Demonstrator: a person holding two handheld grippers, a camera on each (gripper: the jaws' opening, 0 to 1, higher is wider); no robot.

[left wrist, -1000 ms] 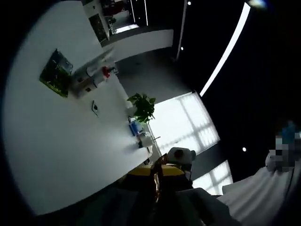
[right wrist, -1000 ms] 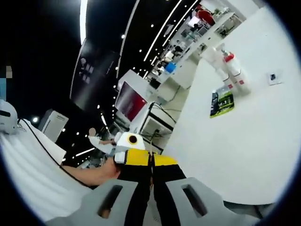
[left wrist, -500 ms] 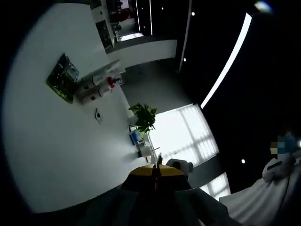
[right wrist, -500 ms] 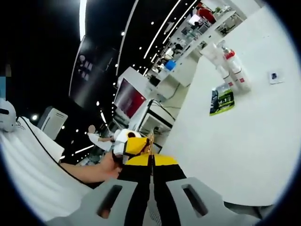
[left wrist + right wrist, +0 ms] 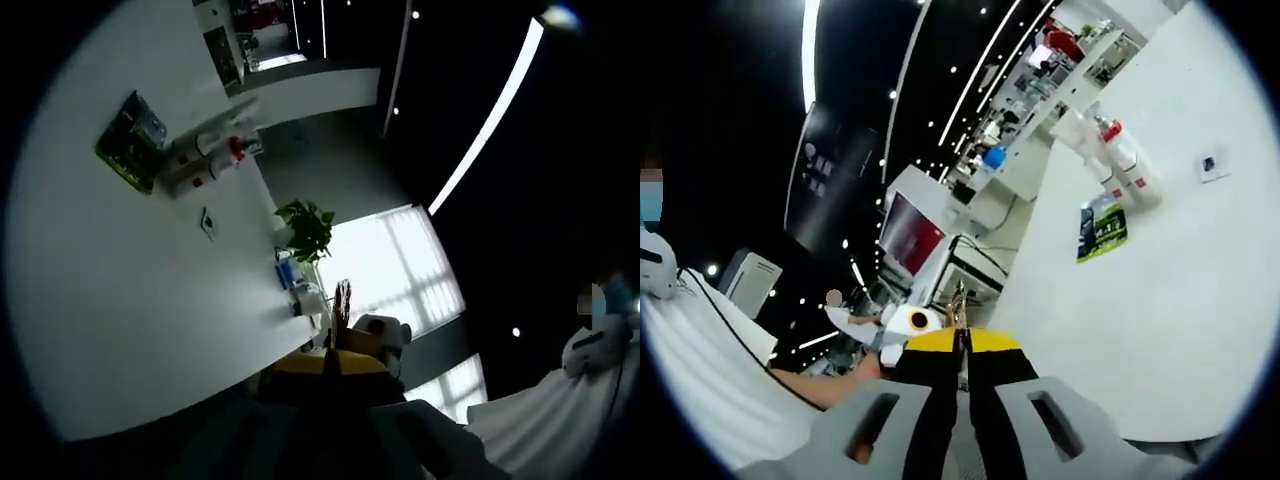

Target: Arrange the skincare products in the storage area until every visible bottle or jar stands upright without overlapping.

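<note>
Two white bottles with red caps (image 5: 215, 155) stand close together on a white surface (image 5: 120, 300), far from both grippers; they are the same white bottles (image 5: 1120, 165) in the right gripper view. My left gripper (image 5: 333, 362) has its yellow-and-black jaws pressed together, with a thin brownish sliver above their tips. My right gripper (image 5: 961, 345) is shut the same way. The two grippers are side by side, and a hand (image 5: 830, 375) holds the left one. Whether the bottles stand upright is too small to tell.
A green packet (image 5: 130, 140) lies beside the bottles, and a small square plate (image 5: 208, 222) sits nearer. A potted plant (image 5: 305, 228) and blue items (image 5: 287, 272) stand at the surface's far edge, before a bright window (image 5: 390, 265). White cloth (image 5: 700, 370) covers the left.
Both views have shifted a little with the hands. A thin brownish sliver now rises above each pair of shut jaws. The bottles have not moved on the surface.
</note>
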